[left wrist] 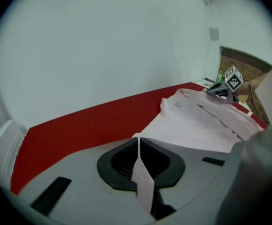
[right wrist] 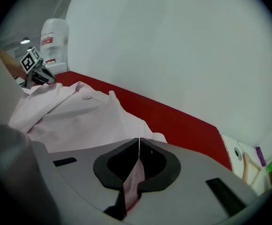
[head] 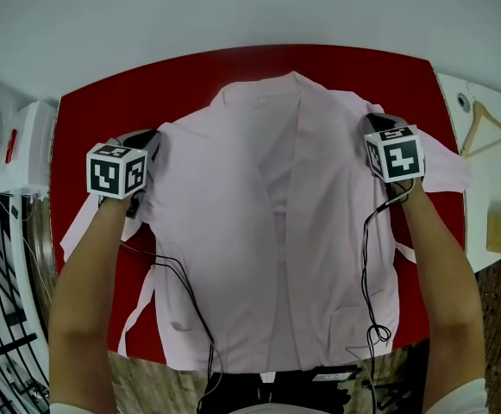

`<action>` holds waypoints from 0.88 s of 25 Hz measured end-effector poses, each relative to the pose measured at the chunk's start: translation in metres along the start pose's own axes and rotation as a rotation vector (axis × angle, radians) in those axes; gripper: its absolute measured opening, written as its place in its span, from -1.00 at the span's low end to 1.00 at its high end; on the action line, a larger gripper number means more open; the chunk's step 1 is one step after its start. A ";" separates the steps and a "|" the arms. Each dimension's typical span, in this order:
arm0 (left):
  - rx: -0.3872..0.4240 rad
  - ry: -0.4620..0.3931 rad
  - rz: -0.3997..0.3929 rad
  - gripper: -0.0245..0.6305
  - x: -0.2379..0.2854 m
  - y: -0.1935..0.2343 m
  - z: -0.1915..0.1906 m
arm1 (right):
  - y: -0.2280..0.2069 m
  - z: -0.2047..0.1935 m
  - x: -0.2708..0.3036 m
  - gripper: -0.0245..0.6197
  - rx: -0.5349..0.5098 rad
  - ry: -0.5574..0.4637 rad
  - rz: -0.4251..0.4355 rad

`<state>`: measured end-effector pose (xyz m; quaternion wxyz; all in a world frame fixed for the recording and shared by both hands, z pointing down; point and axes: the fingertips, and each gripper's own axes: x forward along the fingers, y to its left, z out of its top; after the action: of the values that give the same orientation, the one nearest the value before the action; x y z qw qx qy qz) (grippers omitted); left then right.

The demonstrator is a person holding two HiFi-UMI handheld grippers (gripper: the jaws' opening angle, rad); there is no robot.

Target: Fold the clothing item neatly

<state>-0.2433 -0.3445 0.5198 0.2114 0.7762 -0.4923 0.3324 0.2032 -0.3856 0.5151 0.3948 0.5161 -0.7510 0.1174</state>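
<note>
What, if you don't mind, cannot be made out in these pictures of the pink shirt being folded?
- Head view: the exact spots where the left hand-held gripper and right hand-held gripper pinch the pale pink fabric shirt; their own bodies cover the jaws.
- Head view: part of the shirt's sleeve at the left, under the person's left forearm.
- Right gripper view: print on the white plastic container, too small.

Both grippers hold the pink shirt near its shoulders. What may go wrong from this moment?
The left gripper and right gripper each pinch only a thin fold of the shirt; it may slip out.
The black cable lies across the shirt and may get folded in.
The hem hangs over the table edge and may drag the shirt.
</note>
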 end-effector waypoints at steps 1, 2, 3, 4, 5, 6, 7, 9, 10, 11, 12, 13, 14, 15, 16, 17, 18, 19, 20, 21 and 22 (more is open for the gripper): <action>0.006 0.012 0.000 -0.87 0.006 0.000 0.001 | 0.001 0.003 0.004 -0.87 -0.002 0.001 0.004; 0.010 0.025 0.001 -0.87 0.011 0.001 0.000 | 0.002 0.005 0.009 -0.87 -0.001 0.004 0.010; 0.013 0.040 0.004 -0.87 0.015 0.002 -0.002 | 0.003 0.006 0.014 -0.87 0.001 0.010 0.016; 0.014 0.056 0.009 -0.87 0.019 0.004 -0.005 | 0.002 0.006 0.019 -0.87 0.003 0.019 0.021; 0.013 0.070 0.014 -0.87 0.022 0.006 -0.008 | 0.000 0.005 0.025 -0.87 0.004 0.033 0.022; 0.010 0.083 0.020 -0.87 0.025 0.008 -0.010 | -0.003 0.004 0.030 -0.87 0.006 0.046 0.020; 0.009 0.092 0.025 -0.87 0.028 0.010 -0.010 | -0.007 0.004 0.034 -0.87 0.011 0.054 0.016; 0.013 0.097 0.032 -0.87 0.032 0.011 -0.009 | -0.013 0.007 0.036 -0.87 0.033 0.055 0.003; 0.012 0.093 0.033 -0.87 0.034 0.012 -0.008 | -0.017 0.007 0.037 -0.87 0.048 0.056 -0.006; 0.004 0.087 0.034 -0.87 0.034 0.013 -0.008 | -0.019 0.008 0.037 -0.87 0.059 0.059 -0.015; -0.008 0.079 0.034 -0.87 0.035 0.014 -0.007 | -0.021 0.008 0.039 -0.87 0.063 0.063 -0.021; -0.019 0.072 0.033 -0.87 0.035 0.016 -0.007 | -0.022 0.009 0.040 -0.87 0.060 0.067 -0.026; -0.025 0.067 0.031 -0.87 0.034 0.017 -0.007 | -0.022 0.009 0.041 -0.87 0.050 0.070 -0.030; -0.027 0.065 0.030 -0.87 0.034 0.017 -0.007 | -0.022 0.009 0.041 -0.87 0.040 0.074 -0.036; -0.026 0.066 0.031 -0.87 0.034 0.016 -0.007 | -0.022 0.009 0.039 -0.87 0.030 0.075 -0.047; -0.023 0.065 0.033 -0.87 0.034 0.015 -0.007 | -0.022 0.010 0.037 -0.87 0.023 0.071 -0.058; -0.020 0.062 0.034 -0.87 0.032 0.013 -0.006 | -0.021 0.010 0.033 -0.87 0.015 0.060 -0.067; -0.018 0.051 0.033 -0.87 0.029 0.011 -0.004 | -0.019 0.011 0.027 -0.87 0.005 0.044 -0.070; -0.019 0.032 0.026 -0.87 0.025 0.009 0.000 | -0.015 0.012 0.020 -0.87 -0.007 0.026 -0.066; -0.022 0.007 0.016 -0.87 0.019 0.005 0.005 | -0.009 0.014 0.012 -0.87 -0.019 0.007 -0.056; -0.025 -0.019 0.002 -0.87 0.011 0.002 0.011 | -0.002 0.015 0.003 -0.86 -0.028 -0.011 -0.041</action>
<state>-0.2384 -0.3593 0.5205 0.2160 0.7761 -0.4993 0.3189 0.1974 -0.3975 0.5068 0.4001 0.5265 -0.7440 0.0958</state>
